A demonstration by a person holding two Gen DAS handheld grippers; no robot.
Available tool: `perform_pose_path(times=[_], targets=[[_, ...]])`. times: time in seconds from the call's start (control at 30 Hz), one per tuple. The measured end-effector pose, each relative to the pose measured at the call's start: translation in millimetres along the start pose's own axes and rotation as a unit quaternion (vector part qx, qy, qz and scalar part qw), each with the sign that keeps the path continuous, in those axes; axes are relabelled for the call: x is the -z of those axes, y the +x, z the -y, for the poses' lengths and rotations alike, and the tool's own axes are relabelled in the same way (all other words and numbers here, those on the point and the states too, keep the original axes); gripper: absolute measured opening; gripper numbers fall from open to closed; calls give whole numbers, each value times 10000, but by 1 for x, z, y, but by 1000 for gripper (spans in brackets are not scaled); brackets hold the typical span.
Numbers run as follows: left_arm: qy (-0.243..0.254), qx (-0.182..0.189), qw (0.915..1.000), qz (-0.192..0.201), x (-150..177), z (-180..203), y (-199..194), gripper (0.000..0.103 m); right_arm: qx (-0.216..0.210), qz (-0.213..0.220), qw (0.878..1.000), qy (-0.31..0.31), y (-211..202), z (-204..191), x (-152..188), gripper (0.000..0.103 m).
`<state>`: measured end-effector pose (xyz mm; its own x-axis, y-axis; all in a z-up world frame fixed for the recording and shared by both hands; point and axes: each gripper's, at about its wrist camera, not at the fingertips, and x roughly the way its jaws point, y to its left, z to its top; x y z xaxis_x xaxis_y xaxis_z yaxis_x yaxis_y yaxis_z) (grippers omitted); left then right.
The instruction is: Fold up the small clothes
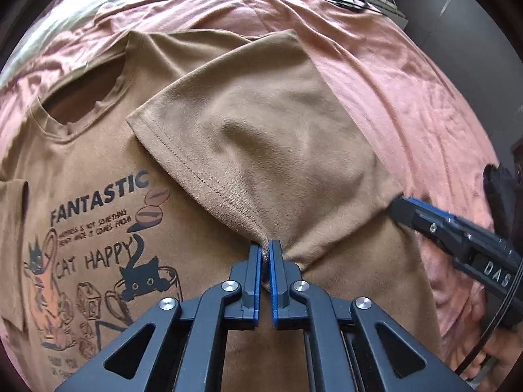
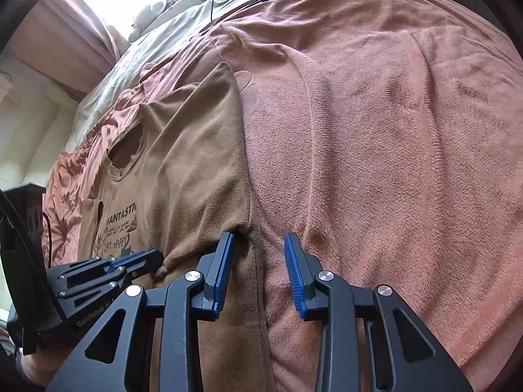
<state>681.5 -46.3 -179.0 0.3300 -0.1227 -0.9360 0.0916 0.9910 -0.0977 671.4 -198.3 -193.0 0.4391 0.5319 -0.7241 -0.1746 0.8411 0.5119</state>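
A brown T-shirt (image 1: 108,176) is spread print-up on a pink towel (image 1: 408,98). Its sleeve (image 1: 261,137) has been folded over the chest, and the sleeve's hem is pinched between the closed jaws of the left gripper (image 1: 265,248) — at 6 o'clock in the left wrist view. The right gripper (image 2: 258,245) is seen with jaws parted, straddling the shirt's side edge and clamping nothing — it enters the left view at 3 o'clock.
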Motion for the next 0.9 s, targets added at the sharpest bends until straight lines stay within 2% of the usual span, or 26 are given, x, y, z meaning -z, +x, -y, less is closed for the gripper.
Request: perform_pose_path(times=[0.17, 0.23, 0.33, 0.5, 0.63, 0.73, 0.83, 0.9], targets=[[188, -218, 9994, -176, 1, 2, -5, 4, -165, 199, 9996, 78, -9, 0, -2, 29], [303, -370, 9987, -163, 3, 0, -11, 5, -285, 339, 9990, 4, -12, -4, -2, 29], [345, -400, 9986, -84, 2, -10, -19, 5, -315, 420, 9984, -205, -10, -12, -2, 29], [146, -326, 9994, 20, -1, -31, -24, 5, -16, 346, 9982, -499, 5, -20, -2, 29], [-54, -223, 9997, 123, -1, -41, -26, 5, 253, 86, 9983, -509, 16, -18, 1, 29], [-212, -118, 9995, 178, 4, -48, -31, 7, 429, -3, 9976, -546, 10, -24, 2, 29], [-284, -124, 9993, 223, 10, -53, -38, 26, 482, 104, 9977, -475, -7, -30, 1, 30], [-305, -129, 9990, 303, 17, -56, -48, 42, 443, 189, 9976, -506, -22, -38, 0, 30]])
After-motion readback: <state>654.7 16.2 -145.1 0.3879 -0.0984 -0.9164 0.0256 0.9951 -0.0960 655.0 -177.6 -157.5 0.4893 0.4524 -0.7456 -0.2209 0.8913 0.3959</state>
